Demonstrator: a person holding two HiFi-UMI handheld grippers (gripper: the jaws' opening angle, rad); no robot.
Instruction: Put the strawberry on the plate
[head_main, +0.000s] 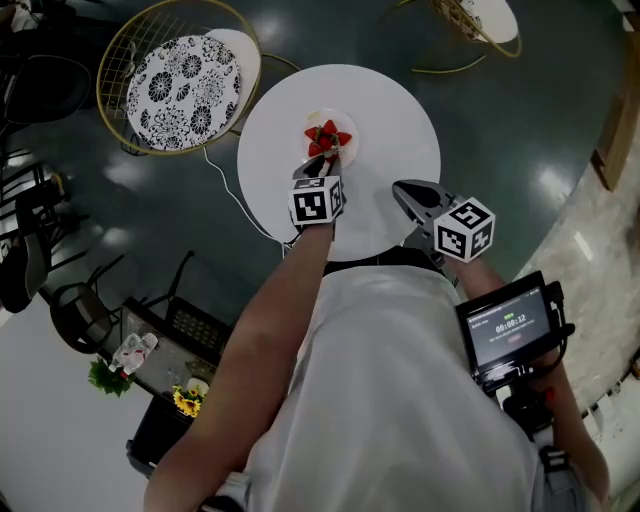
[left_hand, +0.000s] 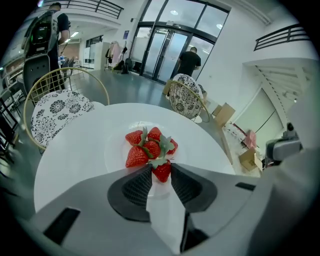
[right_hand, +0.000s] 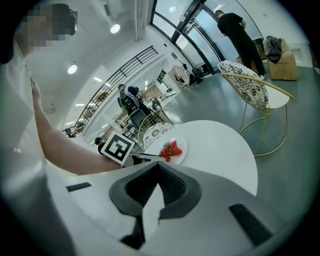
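A white plate (left_hand: 114, 150) sits on the round white table (head_main: 390, 120), toward its far side. Several red strawberries (left_hand: 149, 146) are piled on it, also visible in the head view as strawberries (head_main: 328, 137). My left gripper (left_hand: 161, 169) is at the plate's near rim, shut on one strawberry (left_hand: 162, 172) that rests against the pile. In the head view the left gripper (head_main: 318, 166) is just short of the plate. The right gripper (head_main: 405, 190) hovers over the table's near right part, jaws shut and empty; seen along its own jaws, the right gripper (right_hand: 159, 166) is well back from the plate (right_hand: 179, 150).
A gold wire chair with a black-and-white patterned cushion (head_main: 185, 85) stands left of the table, and a second chair (left_hand: 185, 97) behind it. A white cable (head_main: 225, 185) trails over the floor. A small screen (head_main: 508, 330) hangs at the person's right side. People stand in the background.
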